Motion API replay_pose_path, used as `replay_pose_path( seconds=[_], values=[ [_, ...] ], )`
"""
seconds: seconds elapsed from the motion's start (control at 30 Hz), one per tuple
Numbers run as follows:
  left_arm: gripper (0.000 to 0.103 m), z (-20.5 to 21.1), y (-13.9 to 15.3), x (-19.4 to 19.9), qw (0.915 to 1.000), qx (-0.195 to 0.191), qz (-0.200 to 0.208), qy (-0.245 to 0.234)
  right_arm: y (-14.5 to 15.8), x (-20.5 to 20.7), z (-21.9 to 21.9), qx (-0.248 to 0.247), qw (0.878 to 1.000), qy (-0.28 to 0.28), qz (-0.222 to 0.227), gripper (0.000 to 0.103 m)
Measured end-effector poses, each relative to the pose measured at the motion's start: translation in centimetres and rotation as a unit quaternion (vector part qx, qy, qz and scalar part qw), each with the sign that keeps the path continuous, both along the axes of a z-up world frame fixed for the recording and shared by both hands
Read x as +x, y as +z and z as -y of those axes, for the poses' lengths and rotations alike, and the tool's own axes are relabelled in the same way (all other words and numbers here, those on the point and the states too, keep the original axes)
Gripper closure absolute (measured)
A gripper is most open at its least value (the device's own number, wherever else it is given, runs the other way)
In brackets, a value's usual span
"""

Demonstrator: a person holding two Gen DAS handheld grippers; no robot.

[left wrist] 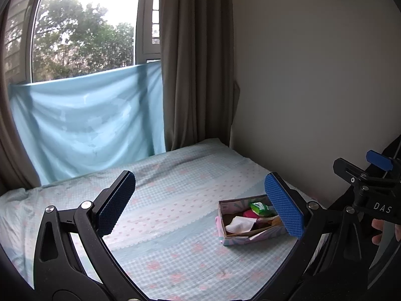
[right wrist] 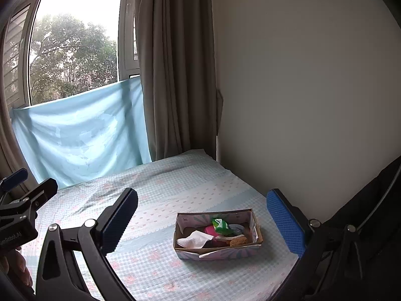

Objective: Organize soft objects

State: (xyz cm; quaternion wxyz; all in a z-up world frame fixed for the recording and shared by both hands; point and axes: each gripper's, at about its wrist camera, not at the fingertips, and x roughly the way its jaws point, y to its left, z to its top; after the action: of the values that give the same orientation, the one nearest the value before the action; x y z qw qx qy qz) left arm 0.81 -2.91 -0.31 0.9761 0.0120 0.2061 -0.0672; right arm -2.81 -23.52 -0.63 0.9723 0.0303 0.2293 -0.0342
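**Both Grippers Held Open Above a Bed, Box of Soft Objects Between the Views**

A bed (right wrist: 175,188) covered in a pale blue checked sheet with pink flowers was seen filling the lower half of both views, set against a plain wall (right wrist: 300,87). Behind it a window (left wrist: 82,32) was shown with trees outside, its lower part covered by a light blue cloth (left wrist: 87,123), and a grey-brown curtain (right wrist: 175,75) was hung beside it.

The left gripper (left wrist: 200,204) was held above the bed with its jaws spread wide and nothing between them. The right gripper (right wrist: 203,223) was held likewise, its jaws wide apart and empty. Part of the right gripper was caught at the right edge of the left wrist view, and part of the left gripper at the left edge of the right wrist view.

A small open cardboard box (right wrist: 218,250) was seen resting on the bed near the wall side. Inside it were piled a white tissue (right wrist: 194,240), a green packet (right wrist: 220,225), a pink item (right wrist: 209,230) and a tan sponge-like piece (right wrist: 238,240), all touching one another. Other items in the box could not be made out.
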Motion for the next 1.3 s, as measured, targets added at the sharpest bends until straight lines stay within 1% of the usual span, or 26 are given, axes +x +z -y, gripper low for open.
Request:
replay_pose_path(
  seconds=[0.7,0.9,1.03,1.3],
  values=[
    [0.0,0.3,-0.4,1.0,1.0,0.003,-0.008,0.0,0.0,1.0,0.4,0.006,1.0,-0.003,-0.005,0.001],
    [0.0,0.5,-0.4,1.2,0.9999,0.011,0.003,0.002,0.0,1.3,0.5,0.008,1.0,-0.002,-0.004,0.001],
    [0.0,0.4,-0.2,1.3,0.9999,0.007,0.015,-0.001,-0.1,1.8,0.5,0.01,1.0,-0.002,-0.005,0.001],
    [0.0,-0.1,-1.3,2.5,1.0,0.005,0.003,0.002,-0.8,3.2,0.3,0.017,1.0,0.005,-0.018,0.001]
  ],
)
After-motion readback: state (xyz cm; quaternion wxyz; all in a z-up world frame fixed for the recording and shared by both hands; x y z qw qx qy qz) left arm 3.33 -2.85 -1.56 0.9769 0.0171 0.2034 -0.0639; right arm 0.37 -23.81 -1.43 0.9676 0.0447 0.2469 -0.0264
